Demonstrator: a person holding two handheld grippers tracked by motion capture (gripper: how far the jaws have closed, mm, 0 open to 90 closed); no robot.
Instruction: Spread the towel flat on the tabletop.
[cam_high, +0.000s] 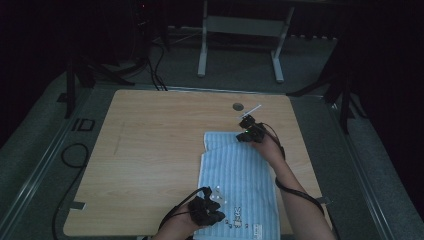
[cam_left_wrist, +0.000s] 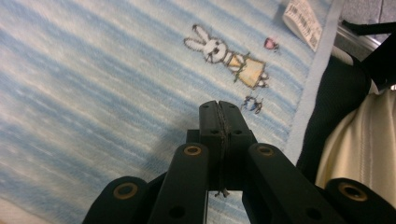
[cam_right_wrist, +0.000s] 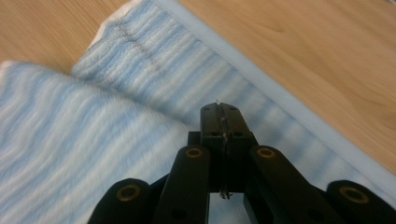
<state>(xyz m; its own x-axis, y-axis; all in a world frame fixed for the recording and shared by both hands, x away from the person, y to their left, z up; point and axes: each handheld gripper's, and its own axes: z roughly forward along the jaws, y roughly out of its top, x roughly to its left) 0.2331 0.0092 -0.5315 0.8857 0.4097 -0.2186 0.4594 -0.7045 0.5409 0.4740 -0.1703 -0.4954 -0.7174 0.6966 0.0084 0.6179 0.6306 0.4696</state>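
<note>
One towel (cam_high: 240, 185), pale blue with white stripes, lies on the right half of the one wooden table (cam_high: 150, 150), reaching from the near edge toward the table's middle. Its far part is folded over, so two layers show there; in the right gripper view the upper layer (cam_right_wrist: 70, 140) overlaps the lower one, whose plain blue hem runs just beside bare wood.

Nearest, the left gripper (cam_high: 216, 196) sits over the towel's near left corner, held by one hand (cam_high: 187, 220). In the left gripper view its two jaws are pressed together with no gap, and whether any cloth is caught between them I cannot tell. Beyond the tips the towel (cam_left_wrist: 116, 70) carries one embroidered rabbit (cam_left_wrist: 226, 56) in a yellow dress, one small pink heart (cam_left_wrist: 271, 44), one small dark motif (cam_left_wrist: 252, 104) and one white label (cam_left_wrist: 303, 18) at the hem.

Farther off, the right gripper (cam_high: 248, 122) rests at the towel's far right corner, the forearm (cam_high: 295, 195) lying across the cloth. In the right gripper view (cam_right_wrist: 219, 109) its two jaws are likewise closed flat against each other above the striped cloth; a grip on the cloth cannot be confirmed.

Beyond that: one round grey grommet (cam_high: 238, 106) in the tabletop near the far edge. On the floor behind, one white frame (cam_high: 240, 40) on two legs, and black cables (cam_high: 155, 70).
</note>
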